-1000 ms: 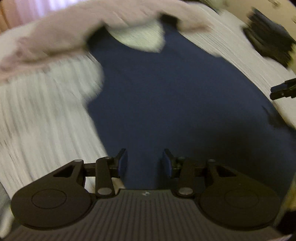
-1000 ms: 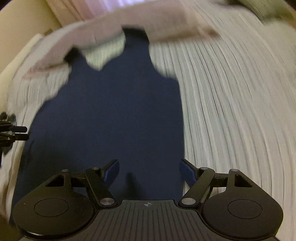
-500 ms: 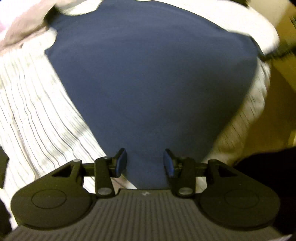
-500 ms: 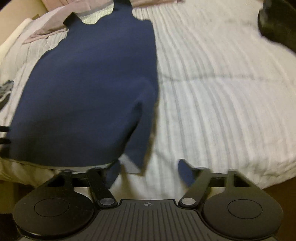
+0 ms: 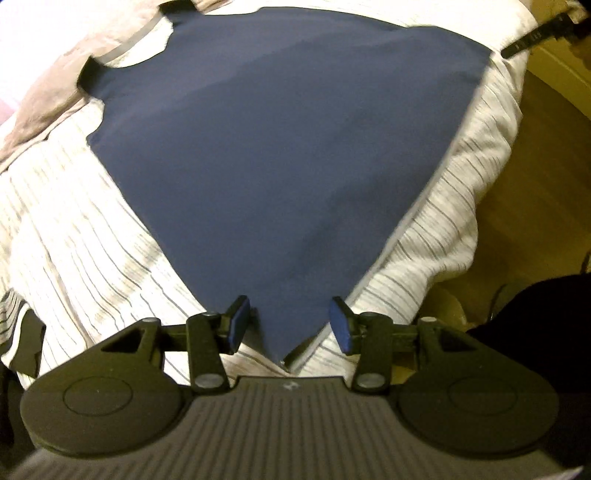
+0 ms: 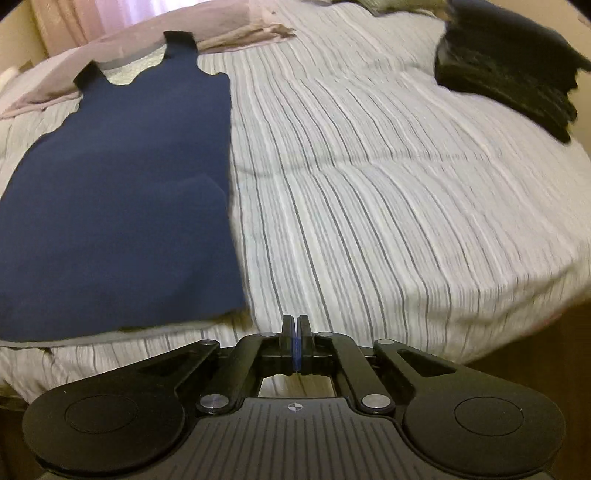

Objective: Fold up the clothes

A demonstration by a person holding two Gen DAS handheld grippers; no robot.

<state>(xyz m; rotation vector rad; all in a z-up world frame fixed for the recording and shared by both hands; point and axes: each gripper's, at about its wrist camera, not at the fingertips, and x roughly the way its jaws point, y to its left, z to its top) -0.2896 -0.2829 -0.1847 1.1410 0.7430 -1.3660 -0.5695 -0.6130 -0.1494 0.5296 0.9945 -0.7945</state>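
Here, the bed (image 6: 388, 177), covered by a striped bedspread, carries every item. The navy sleeveless top (image 5: 280, 155) lies flat on it, straps toward the pinkish blanket (image 6: 236, 29) at the far side and hem at the near edge. A stack of dark clothes (image 6: 509, 66) sits well apart at the far right. The left tool (image 5: 290, 325) is released, one hem corner lying between its spread fingers. The right tool (image 6: 295, 339) is clenched on nothing, just beside the opposite hem corner.
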